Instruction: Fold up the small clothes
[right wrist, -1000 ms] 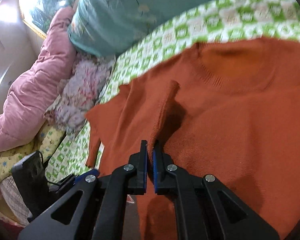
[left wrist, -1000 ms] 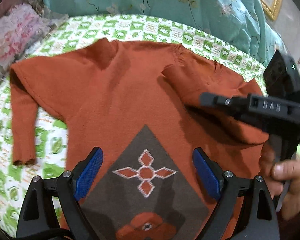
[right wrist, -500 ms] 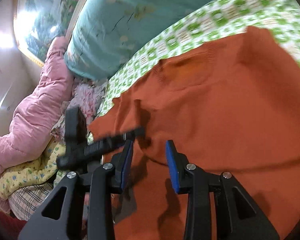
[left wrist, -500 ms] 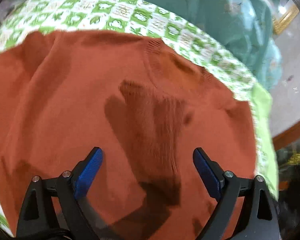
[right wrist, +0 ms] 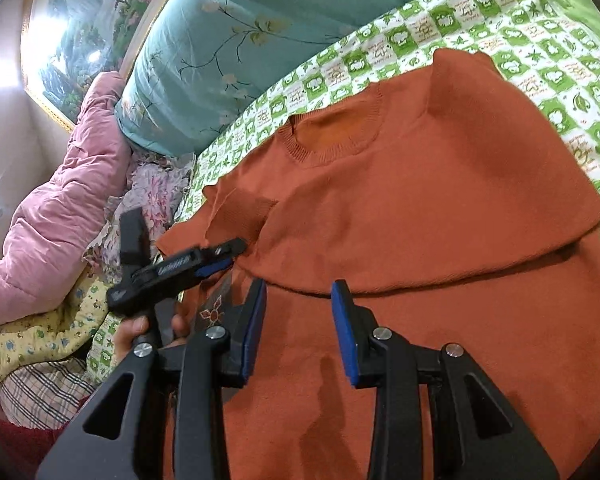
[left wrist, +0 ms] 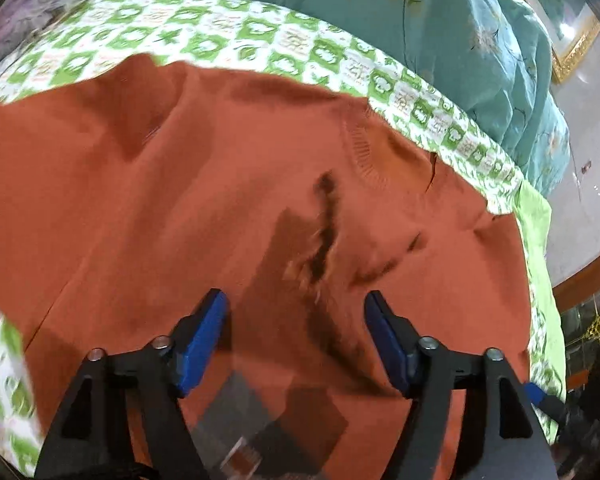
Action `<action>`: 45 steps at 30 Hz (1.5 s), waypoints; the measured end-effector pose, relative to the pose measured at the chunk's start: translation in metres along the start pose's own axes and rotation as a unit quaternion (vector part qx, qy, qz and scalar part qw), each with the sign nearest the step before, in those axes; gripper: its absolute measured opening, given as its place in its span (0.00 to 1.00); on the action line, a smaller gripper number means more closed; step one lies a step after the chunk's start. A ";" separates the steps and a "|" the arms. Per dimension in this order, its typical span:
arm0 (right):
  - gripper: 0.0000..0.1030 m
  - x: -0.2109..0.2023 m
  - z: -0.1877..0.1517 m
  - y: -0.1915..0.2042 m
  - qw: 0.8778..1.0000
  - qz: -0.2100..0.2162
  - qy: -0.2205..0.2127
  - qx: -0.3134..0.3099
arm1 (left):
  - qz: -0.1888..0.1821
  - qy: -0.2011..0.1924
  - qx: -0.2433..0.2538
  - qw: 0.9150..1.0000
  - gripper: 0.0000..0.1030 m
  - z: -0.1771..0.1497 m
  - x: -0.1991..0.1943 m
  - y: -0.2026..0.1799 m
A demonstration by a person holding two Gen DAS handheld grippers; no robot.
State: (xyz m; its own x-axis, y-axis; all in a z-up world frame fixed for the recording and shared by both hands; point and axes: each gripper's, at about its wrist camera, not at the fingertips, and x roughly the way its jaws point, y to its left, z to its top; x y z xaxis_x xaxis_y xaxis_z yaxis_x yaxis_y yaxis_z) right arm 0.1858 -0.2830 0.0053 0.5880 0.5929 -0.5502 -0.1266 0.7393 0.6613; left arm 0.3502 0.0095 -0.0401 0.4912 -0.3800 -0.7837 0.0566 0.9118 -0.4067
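- The orange sweater (right wrist: 440, 208) lies on the green-checked sheet (right wrist: 540, 52), one sleeve already folded across its chest.
- Left gripper (left wrist: 296, 340): jaws apart, just narrowing, empty.
- Right gripper (right wrist: 298, 328): jaws apart, having just opened, empty.
- Pinch only the top fold, keeping the edges aligned.

Warm indoor light; motion blur left view; fisheye edges

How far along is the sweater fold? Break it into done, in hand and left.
Done: one sleeve lies folded across the orange sweater, its edge a ridge above the right gripper.
In hand: nothing; both grippers are open, the left gripper narrowing over a wrinkle, the right's jaws freshly opened.
Left: the other side and the body fold.
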 end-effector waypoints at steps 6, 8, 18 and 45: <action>0.34 -0.020 -0.003 -0.001 1.000 -0.015 -0.018 0.002 | 0.018 -0.009 0.061 0.998 0.03 0.017 0.007 -0.026; 0.34 -0.026 -0.003 -0.004 0.999 -0.023 -0.027 0.003 | 0.023 -0.082 0.068 0.994 0.03 0.008 -0.029 -0.024; 0.34 -0.040 0.024 -0.036 0.988 -0.141 -0.065 0.003 | 0.037 -0.078 0.054 0.995 0.08 -0.013 -0.033 0.023; 0.47 -0.032 0.024 -0.043 0.987 -0.156 -0.036 -0.006 | 0.121 -0.124 -0.016 0.985 0.40 -0.066 -0.124 0.062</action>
State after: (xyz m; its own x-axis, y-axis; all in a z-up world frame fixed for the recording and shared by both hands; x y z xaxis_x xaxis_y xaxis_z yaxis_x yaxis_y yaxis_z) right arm 0.1917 -0.3416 0.0071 0.6549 0.3116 -0.6885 0.0605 0.8865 0.4588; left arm 0.2350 0.1032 0.0005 0.6839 -0.0994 -0.7228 -0.1138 0.9640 -0.2403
